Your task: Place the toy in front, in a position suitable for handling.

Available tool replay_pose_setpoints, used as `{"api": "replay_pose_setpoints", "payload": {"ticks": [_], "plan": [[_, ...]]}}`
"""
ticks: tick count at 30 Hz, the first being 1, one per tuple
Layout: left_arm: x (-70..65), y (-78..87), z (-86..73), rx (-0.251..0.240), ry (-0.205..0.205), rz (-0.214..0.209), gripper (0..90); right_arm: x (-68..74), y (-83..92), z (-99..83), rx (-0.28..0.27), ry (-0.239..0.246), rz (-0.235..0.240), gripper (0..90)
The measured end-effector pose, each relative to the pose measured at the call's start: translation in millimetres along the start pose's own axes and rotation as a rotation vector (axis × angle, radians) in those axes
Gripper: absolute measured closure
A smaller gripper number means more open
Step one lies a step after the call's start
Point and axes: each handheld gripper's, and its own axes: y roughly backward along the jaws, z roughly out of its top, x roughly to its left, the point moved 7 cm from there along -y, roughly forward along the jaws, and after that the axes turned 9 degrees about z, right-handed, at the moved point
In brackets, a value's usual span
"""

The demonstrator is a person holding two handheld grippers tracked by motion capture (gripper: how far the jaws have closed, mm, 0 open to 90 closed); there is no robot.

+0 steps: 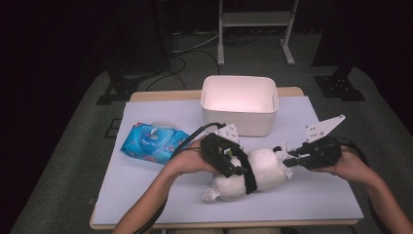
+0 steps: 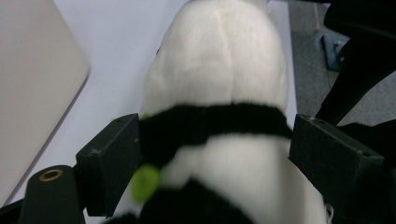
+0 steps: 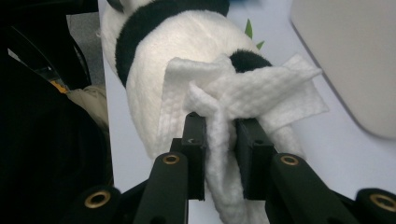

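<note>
Left gripper (image 2: 212, 154) jaws wide, flanking panda plush (image 2: 219, 70), apparently not pressing. Right gripper (image 3: 219, 135) clamps white wipe (image 3: 243, 93) against plush's head on table (image 1: 311, 195).

A lab: dark curtains, floor cables (image 1: 195, 46), equipment stand (image 1: 255, 29).

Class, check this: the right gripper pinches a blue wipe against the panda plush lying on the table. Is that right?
Not quite: the wipe is white, not blue, as the right gripper view shows. The right gripper does pinch it against the panda plush lying on the table.
</note>
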Motion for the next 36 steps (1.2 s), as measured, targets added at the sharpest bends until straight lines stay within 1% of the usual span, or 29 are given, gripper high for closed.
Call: {"api": "replay_pose_setpoints", "payload": {"ticks": [1, 2, 3, 4, 8, 9, 11, 12, 16, 19, 20, 21, 22, 24, 26, 27, 30, 31, 32, 33, 36], "plan": [[0.0, 0.0, 0.0, 0.0, 0.0, 0.0, 16.2, 0.0, 0.0, 0.0, 0.0, 0.0, 0.0, 74.4], [0.6, 0.6, -1.7, -0.002, 0.009, 0.001, 14.8, -1.2, 0.2, -7.0, -0.001, -0.015, -0.001, 74.4], [0.9, 1.2, -3.6, 0.003, 0.017, -0.002, 14.8, -1.2, 0.2, -7.0, -0.001, -0.015, -0.001, 74.4], [0.8, 2.6, -6.0, -0.001, 0.024, -0.001, 14.7, -1.7, -0.4, -12.1, -0.007, -0.024, 0.002, 74.4], [-0.6, 4.5, -10.4, 0.007, 0.024, -0.001, 14.6, -2.6, -1.5, -18.5, -0.002, -0.037, 0.0, 74.4], [-0.8, 5.0, -11.6, 0.01, 0.024, -0.001, 14.6, -3.2, -2.0, -23.3, -0.007, -0.045, 0.004, 74.4], [-0.9, 6.0, -14.2, 0.017, 0.025, -0.004, 14.6, -3.0, -2.1, -25.3, -0.01, -0.05, 0.005, 74.4], [-0.6, 6.1, -14.9, 0.015, 0.034, -0.005, 14.6, -2.5, -2.1, -26.9, -0.015, -0.055, 0.008, 74.4], [2.2, 6.1, -16.8, 0.01, 0.041, 0.002, 15.1, 1.6, -4.2, -30.9, -0.029, -0.063, 0.027, 74.4], [6.2, 6.0, -16.4, 0.002, 0.054, 0.016, 15.6, 2.8, -5.4, -33.3, -0.03, -0.073, 0.03, 74.4], [7.8, 6.2, -16.4, 0.004, 0.052, 0.016, 15.6, 3.5, -5.9, -33.9, -0.028, -0.072, 0.033, 74.4], [9.9, 6.4, -16.2, 0.004, 0.05, 0.027, 15.6, 3.9, -6.4, -34.1, -0.028, -0.071, 0.035, 74.4], [11.6, 6.6, -15.9, 0.003, 0.061, 0.034, 15.6, 5.6, -8.2, -35.2, -0.028, -0.075, 0.046, 74.4], [14.3, 7.0, -16.3, 0.008, 0.07, 0.033, 15.6, 6.3, -9.2, -35.8, -0.029, -0.078, 0.05, 74.4], [14.1, 6.3, -17.5, 0.017, 0.08, 0.021, 15.6, 6.9, -9.1, -37.0, -0.032, -0.076, 0.054, 74.4], [14.0, 5.8, -17.5, 0.015, 0.088, 0.022, 15.6, 6.9, -9.1, -37.0, -0.032, -0.076, 0.054, 74.4], [13.8, 5.7, -19.3, 0.007, 0.094, 0.017, 16.2, 5.3, -4.1, -35.3, -0.046, -0.056, 0.036, 74.4], [13.2, 5.8, -19.8, 0.003, 0.101, 0.014, 16.2, 5.3, -4.1, -35.3, -0.046, -0.056, 0.036, 74.4], [12.7, 6.0, -20.7, 0.004, 0.096, 0.01, 16.2, 4.7, -2.5, -34.0, -0.045, -0.051, 0.03, 74.4], [11.6, 5.8, -20.9, -0.001, 0.101, 0.008, 16.3, 4.6, -1.7, -32.0, -0.044, -0.047, 0.03, 74.4], [10.8, 5.9, -21.9, -0.005, 0.096, 0.003, 16.3, 4.0, 0.0, -22.3, -0.039, -0.022, 0.023, 74.4]]}}
